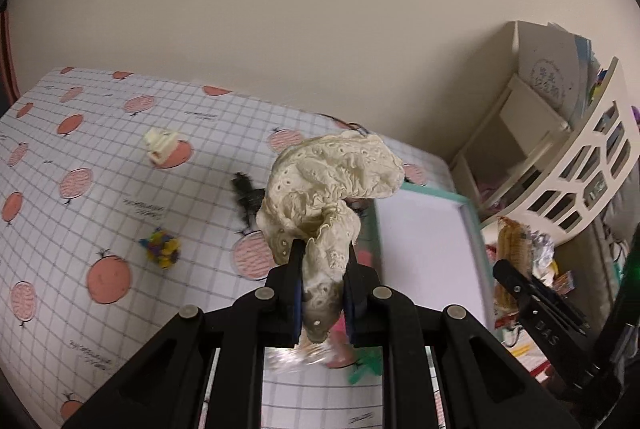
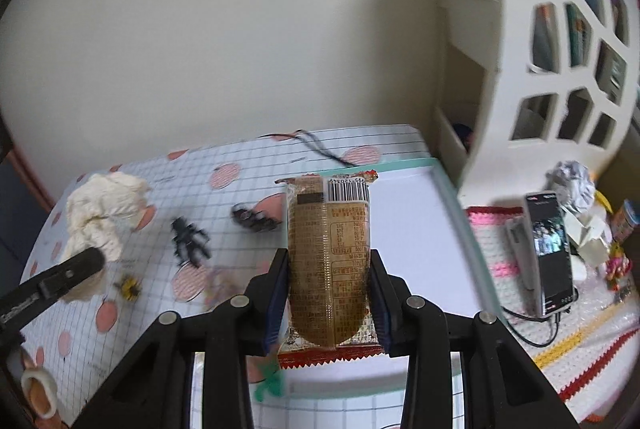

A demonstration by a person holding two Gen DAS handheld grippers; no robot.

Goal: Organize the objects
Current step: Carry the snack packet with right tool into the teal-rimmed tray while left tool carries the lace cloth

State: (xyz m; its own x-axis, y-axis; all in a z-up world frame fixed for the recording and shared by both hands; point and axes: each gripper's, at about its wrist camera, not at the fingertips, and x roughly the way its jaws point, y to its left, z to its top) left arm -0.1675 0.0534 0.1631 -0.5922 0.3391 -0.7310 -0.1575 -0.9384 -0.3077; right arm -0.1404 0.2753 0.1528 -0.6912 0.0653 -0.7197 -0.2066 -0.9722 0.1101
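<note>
Our left gripper (image 1: 323, 269) pinches the soft, floppy lace cloth (image 1: 328, 189) (it droops), and our right gripper (image 2: 329, 293) squeezes the light, crinkly snack pack (image 2: 329, 253) by its sides.

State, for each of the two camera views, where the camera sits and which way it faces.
Left wrist: on the left gripper, facing the wall over the patterned table; its fingers pinch a cream lace cloth.
Right wrist: on the right gripper, facing the same wall; it grips a snack packet.
Shared: cloth, teal-rimmed tray, white organizer.
</note>
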